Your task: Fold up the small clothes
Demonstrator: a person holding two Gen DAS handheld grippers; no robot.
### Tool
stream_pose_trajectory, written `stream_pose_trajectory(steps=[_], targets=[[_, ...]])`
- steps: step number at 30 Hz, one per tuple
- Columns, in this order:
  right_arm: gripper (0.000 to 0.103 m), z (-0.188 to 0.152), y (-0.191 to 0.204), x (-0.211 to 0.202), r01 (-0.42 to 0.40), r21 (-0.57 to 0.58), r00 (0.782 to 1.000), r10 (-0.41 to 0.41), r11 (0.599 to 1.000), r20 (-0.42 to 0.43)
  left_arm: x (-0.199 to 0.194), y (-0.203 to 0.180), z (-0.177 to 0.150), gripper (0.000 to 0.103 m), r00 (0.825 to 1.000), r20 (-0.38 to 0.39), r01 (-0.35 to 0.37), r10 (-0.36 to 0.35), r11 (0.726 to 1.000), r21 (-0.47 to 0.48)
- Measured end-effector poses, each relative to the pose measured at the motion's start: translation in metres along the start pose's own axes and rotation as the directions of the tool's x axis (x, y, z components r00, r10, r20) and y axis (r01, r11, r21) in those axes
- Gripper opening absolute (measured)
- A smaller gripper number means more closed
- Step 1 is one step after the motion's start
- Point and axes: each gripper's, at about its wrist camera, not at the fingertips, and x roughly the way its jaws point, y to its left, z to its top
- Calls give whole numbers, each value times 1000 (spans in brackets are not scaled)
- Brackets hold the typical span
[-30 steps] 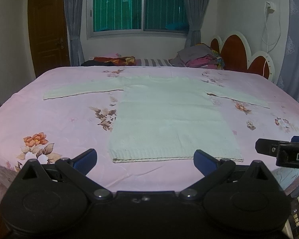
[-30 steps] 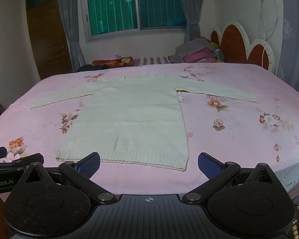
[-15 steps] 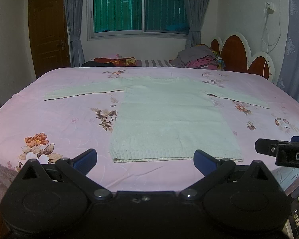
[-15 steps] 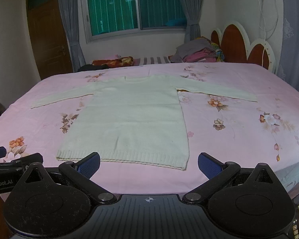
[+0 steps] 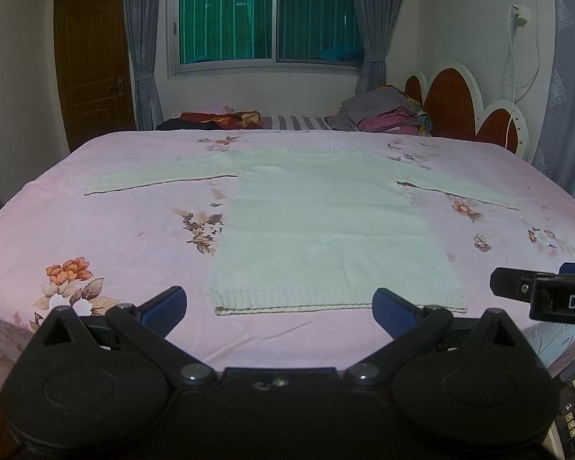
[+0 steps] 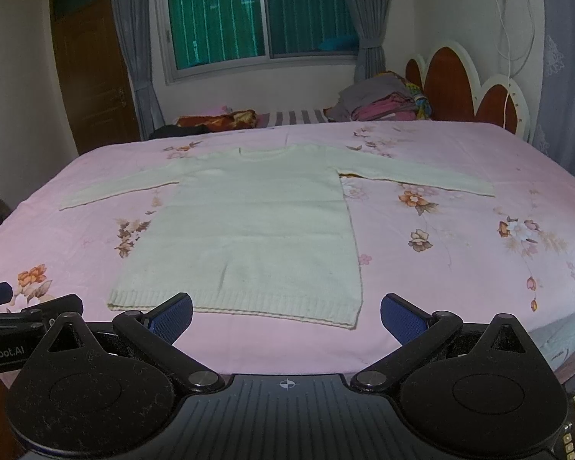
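Note:
A small cream knitted sweater (image 5: 326,230) (image 6: 257,230) lies flat on the pink floral bedsheet (image 5: 96,230), both sleeves spread sideways and the ribbed hem nearest me. My left gripper (image 5: 280,306) hovers open just short of the hem, blue pads wide apart, nothing between them. My right gripper (image 6: 285,316) is open too, above the hem's right part, also empty. The right gripper's side shows at the right edge of the left wrist view, and the left gripper's side at the left edge of the right wrist view.
A pile of folded clothes (image 5: 383,115) (image 6: 379,105) sits at the far side beside the red and white headboard (image 5: 460,111). Darker bedding (image 5: 214,119) lies under the window. A brown door (image 5: 92,61) stands far left. The bed's front edge runs just under the grippers.
Both views have barely shifted; the sweater sits a touch lower and nearer in the frames. Both grippers stay open and empty.

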Motion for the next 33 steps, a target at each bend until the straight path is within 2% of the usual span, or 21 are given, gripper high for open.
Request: stream_pose_trajectory(steps=[16, 22, 33], targets=[[103, 14, -9, 15, 16, 10, 1000, -16, 1000, 6, 14, -3, 11, 103, 1000, 22, -5, 5, 1000, -3], [103, 26, -9, 32, 27, 12, 1000, -27, 1000, 4, 34, 3, 21, 103, 999, 33, -10, 10, 1000, 9], [103, 64, -3, 84, 70, 29, 997, -70, 997, 17, 84, 18, 60, 103, 996, 67, 52, -57, 996, 69]])
